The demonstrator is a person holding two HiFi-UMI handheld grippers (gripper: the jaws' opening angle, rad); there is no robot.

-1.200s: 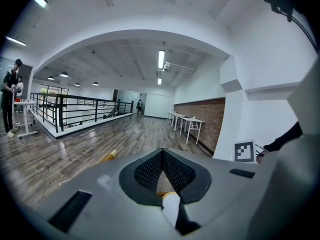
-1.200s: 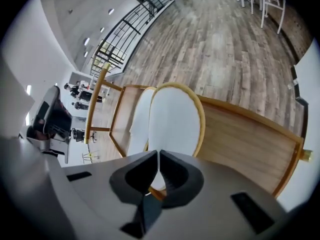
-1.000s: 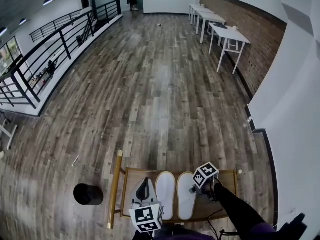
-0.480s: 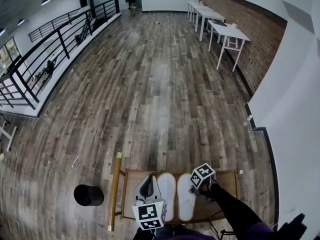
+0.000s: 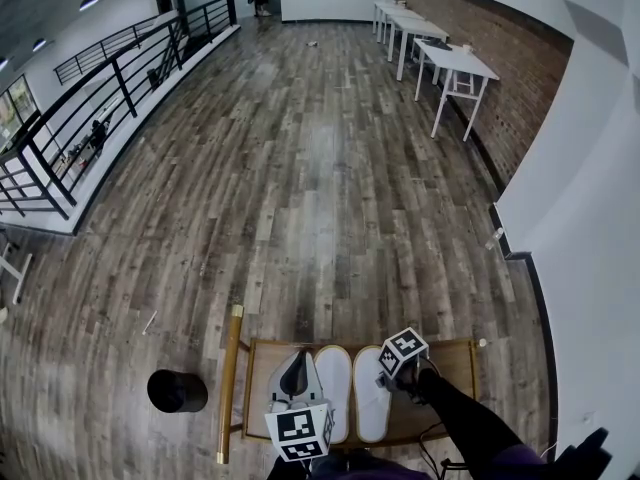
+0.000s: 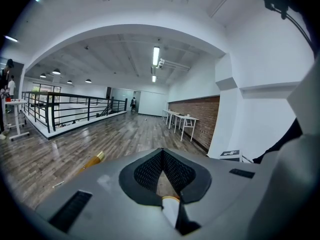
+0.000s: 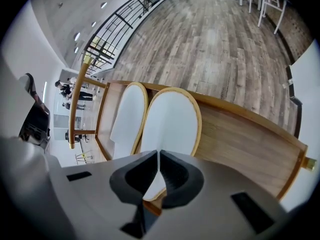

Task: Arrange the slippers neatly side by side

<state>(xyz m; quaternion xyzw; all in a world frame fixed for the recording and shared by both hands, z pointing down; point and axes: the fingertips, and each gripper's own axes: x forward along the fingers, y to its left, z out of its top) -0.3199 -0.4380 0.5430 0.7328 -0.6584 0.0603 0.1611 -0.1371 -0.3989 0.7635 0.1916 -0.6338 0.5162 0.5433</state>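
Two white slippers with tan rims lie side by side on a low wooden tray [image 5: 446, 352], the left slipper [image 5: 332, 393] against the right slipper [image 5: 372, 398]. My right gripper [image 5: 386, 379] points steeply down at the right slipper's heel. In the right gripper view its jaws [image 7: 158, 154] are closed on the heel end of the right slipper [image 7: 172, 119], with the left slipper [image 7: 129, 119] beside it. My left gripper [image 5: 297, 353] hovers just left of the left slipper. In the left gripper view its tips [image 6: 162, 153] meet, and a bit of white slipper shows low in the gap.
A gold pole [image 5: 231, 373] runs along the tray's left side, and a round black object [image 5: 177, 390] stands on the floor further left. Wood-plank floor stretches ahead. White tables [image 5: 455, 68] line the brick wall on the right, a black railing [image 5: 100, 118] the left.
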